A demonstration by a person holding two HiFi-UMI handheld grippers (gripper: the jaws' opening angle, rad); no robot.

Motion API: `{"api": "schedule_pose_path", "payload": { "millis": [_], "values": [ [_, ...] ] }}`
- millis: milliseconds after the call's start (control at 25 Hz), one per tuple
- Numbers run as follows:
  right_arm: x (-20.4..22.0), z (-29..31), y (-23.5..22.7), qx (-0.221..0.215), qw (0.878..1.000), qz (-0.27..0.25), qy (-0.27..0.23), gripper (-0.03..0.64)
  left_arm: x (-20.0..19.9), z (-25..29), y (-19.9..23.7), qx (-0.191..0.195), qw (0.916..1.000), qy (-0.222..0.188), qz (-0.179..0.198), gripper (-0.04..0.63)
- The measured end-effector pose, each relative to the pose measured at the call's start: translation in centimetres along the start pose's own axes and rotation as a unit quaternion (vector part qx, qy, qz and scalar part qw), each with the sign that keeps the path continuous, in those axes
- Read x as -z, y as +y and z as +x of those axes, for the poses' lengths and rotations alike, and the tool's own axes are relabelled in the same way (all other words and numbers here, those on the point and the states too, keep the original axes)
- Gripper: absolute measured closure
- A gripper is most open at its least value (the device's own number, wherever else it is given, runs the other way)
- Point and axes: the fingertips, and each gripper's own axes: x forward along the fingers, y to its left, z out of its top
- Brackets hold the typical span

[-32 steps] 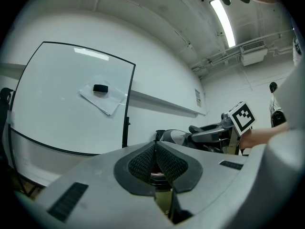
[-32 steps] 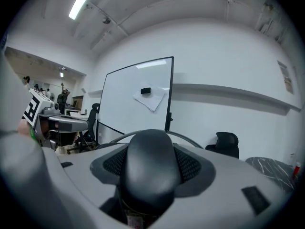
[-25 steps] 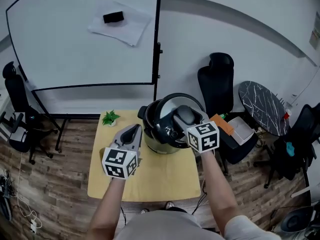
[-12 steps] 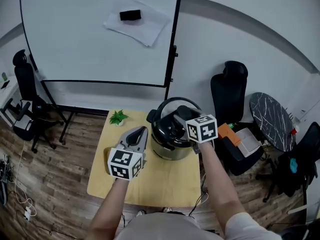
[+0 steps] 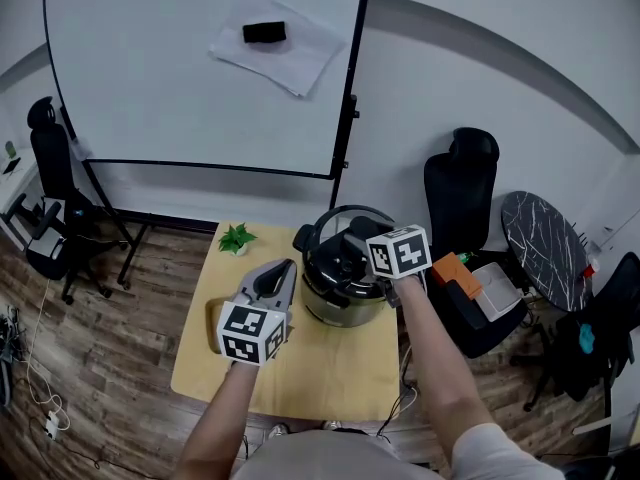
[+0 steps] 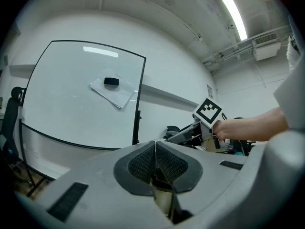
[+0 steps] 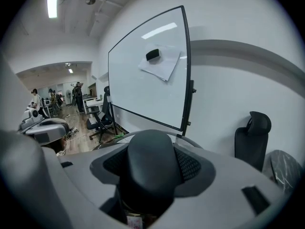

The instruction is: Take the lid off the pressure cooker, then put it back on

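Note:
The pressure cooker (image 5: 335, 308) stands at the back right of the wooden table (image 5: 300, 368). Its dark lid (image 5: 330, 255) lies flat over the pot. My right gripper (image 5: 362, 243) is shut on the lid's black handle (image 7: 150, 171), which fills the space between the jaws in the right gripper view. My left gripper (image 5: 285, 266) hovers just left of the pot, apart from it. Its jaws are shut with nothing between them (image 6: 155, 149). The right gripper's marker cube (image 6: 208, 111) shows in the left gripper view.
A small green plant (image 5: 237, 237) sits at the table's back left corner. A whiteboard (image 5: 200, 68) stands behind. Black office chairs (image 5: 460, 183), a round marble table (image 5: 540, 243) and an orange item (image 5: 450, 268) crowd the right side.
The lid, tilted above the pot a second ago, has come down flat onto it with my right gripper still on the handle. The left gripper has hardly moved.

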Motion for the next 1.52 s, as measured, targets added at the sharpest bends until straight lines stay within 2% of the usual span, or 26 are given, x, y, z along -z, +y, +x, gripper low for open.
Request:
{"api": "schedule_pose_path", "payload": {
  "millis": [280,680,1280,1520],
  "values": [
    [-0.3,0.8,0.5,-0.008,1.000,-0.021,0.022,0.341,0.5,0.0,0.1,-0.004,1.0000,0.006,-0.002,0.578],
    [0.6,2.0,0.2,-0.013,0.999,-0.012,0.049,0.341,1.3,-0.4,0.8,-0.015,0.9997,0.018,-0.006,0.578],
    [0.6,2.2,0.3,-0.019,0.999,-0.018,0.046,0.342,1.4,0.1,0.9,-0.018,0.9996,0.021,-0.007,0.578],
    [0.6,2.3,0.6,-0.045,0.997,-0.034,0.047,0.342,1.3,-0.3,1.2,-0.024,0.9995,0.021,-0.004,0.578]
  ]
}}
